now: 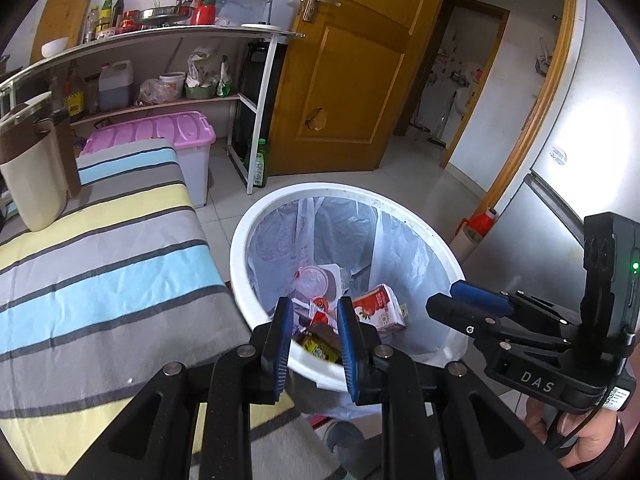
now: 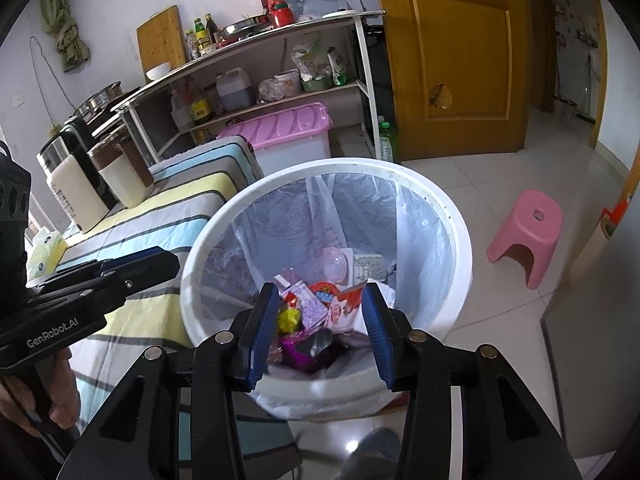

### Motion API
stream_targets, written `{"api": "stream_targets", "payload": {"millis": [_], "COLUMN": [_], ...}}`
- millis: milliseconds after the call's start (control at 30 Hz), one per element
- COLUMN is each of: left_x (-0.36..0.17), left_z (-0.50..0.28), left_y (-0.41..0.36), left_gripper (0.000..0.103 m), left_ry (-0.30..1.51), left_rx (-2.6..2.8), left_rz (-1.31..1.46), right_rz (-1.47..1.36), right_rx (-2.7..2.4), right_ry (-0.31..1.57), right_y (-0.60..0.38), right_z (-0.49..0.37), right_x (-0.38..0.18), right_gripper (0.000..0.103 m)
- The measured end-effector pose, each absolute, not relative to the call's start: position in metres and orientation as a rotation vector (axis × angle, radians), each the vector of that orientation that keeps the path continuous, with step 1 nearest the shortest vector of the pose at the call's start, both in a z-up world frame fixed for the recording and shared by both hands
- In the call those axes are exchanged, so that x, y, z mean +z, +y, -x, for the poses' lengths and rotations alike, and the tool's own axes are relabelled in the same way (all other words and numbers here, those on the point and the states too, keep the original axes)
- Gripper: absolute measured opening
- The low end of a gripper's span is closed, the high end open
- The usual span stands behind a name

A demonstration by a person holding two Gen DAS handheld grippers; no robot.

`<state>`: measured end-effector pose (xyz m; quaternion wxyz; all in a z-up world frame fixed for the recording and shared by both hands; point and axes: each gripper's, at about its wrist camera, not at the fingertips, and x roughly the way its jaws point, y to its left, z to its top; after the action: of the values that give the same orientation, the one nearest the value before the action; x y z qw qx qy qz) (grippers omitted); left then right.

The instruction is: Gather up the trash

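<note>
**Trash lies in the lined bin, both tongs above it**

Trash [image 2: 316, 312] sits at the bottom of a white round bin [image 2: 460, 240] lined with a clear plastic bag [image 2: 420, 224]. In the heap are a red-and-white carton [image 1: 380, 306], a clear round lid [image 1: 312, 282], a purple wrapper [image 2: 308, 348] and a yellow piece [image 2: 289, 319]. The bin stands on the tiled floor [image 2: 480, 168], just right of a table covered by a striped cloth [image 1: 120, 264].

The left gripper [image 1: 312, 320] hangs over the bin's near left rim. Its blue pads look parted in its own view, yet nothing lies between them and they seem drawn as close as they go, so I take it as closed and empty. The right gripper [image 2: 322, 324] hangs over the near rim too, jaws apart, holding nothing; the trash shows between the pads but lies well below them.

Two cream kettles [image 2: 100, 184] stand on the far end of the table. A pink stool [image 2: 524, 232] stands on the floor to the bin's right, and a pink-lidded storage box [image 1: 160, 136] under the far shelf [image 1: 160, 36].
</note>
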<state>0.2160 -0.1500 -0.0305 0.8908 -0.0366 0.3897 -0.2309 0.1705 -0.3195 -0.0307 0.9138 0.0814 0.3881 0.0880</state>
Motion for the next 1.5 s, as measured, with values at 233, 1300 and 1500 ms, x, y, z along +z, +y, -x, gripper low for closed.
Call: {"api": "stream_targets", "payload": {"millis": [233, 1300, 1500], "left_x": [-0.025, -0.001, 0.000], "left_z": [-0.192, -0.085, -0.073], "left_y": [-0.137, -0.080, -0.076], "left_gripper": [0.022, 0.024, 0.024], "left_ry": [0.792, 0.681, 0.673], "left_rx": [-0.469, -0.325, -0.309], "left_rz": [0.073, 0.044, 0.045], "right_rz": [-0.158, -0.083, -0.073], "right_rx": [0.202, 0.242, 0.242], "right_ry": [0.785, 0.678, 0.666], "right_y": [-0.307, -0.255, -0.251], "right_z": [-0.150, -0.051, -0.041], "right_x": [-0.021, 0.014, 0.016], "right_gripper": [0.044, 0.044, 0.044]}}
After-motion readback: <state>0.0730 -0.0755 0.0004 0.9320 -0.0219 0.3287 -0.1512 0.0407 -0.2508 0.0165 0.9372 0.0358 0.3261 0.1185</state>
